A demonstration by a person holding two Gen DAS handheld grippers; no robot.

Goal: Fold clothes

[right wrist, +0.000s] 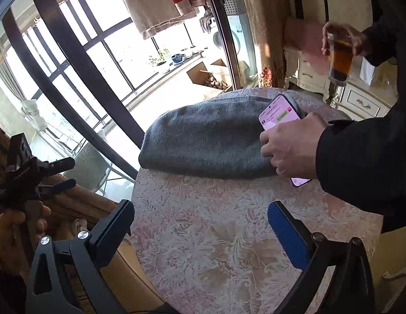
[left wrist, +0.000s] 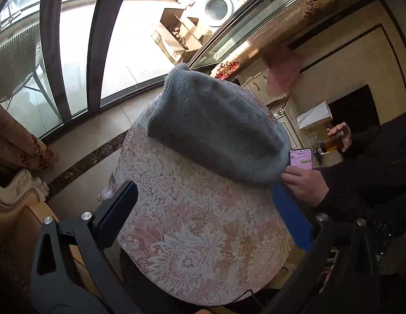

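A grey knitted garment [left wrist: 218, 128], folded into a flat bundle, is laid across the far part of a round table covered by a pink and cream floral cloth [left wrist: 203, 235]. In the right wrist view the garment [right wrist: 208, 141] is seen well beyond the fingertips, with bare cloth [right wrist: 229, 248] between.

The left gripper [left wrist: 203, 204] is held with its jaws wide apart over the cloth, nothing between them; its blue pad [left wrist: 292, 219] is seen near the garment's near corner, though contact cannot be judged. The right gripper [right wrist: 200, 225] is likewise spread wide, with nothing clasped.

At the garment's right end a phone [right wrist: 278, 116] with a lit pink screen is held by another person's hand [right wrist: 289, 146] in a dark sleeve; lines of text and a green bubble are displayed, but the writing is too small to be read. A glass of amber drink [right wrist: 339, 60] is held in that person's other hand. No brand marks can be made out.
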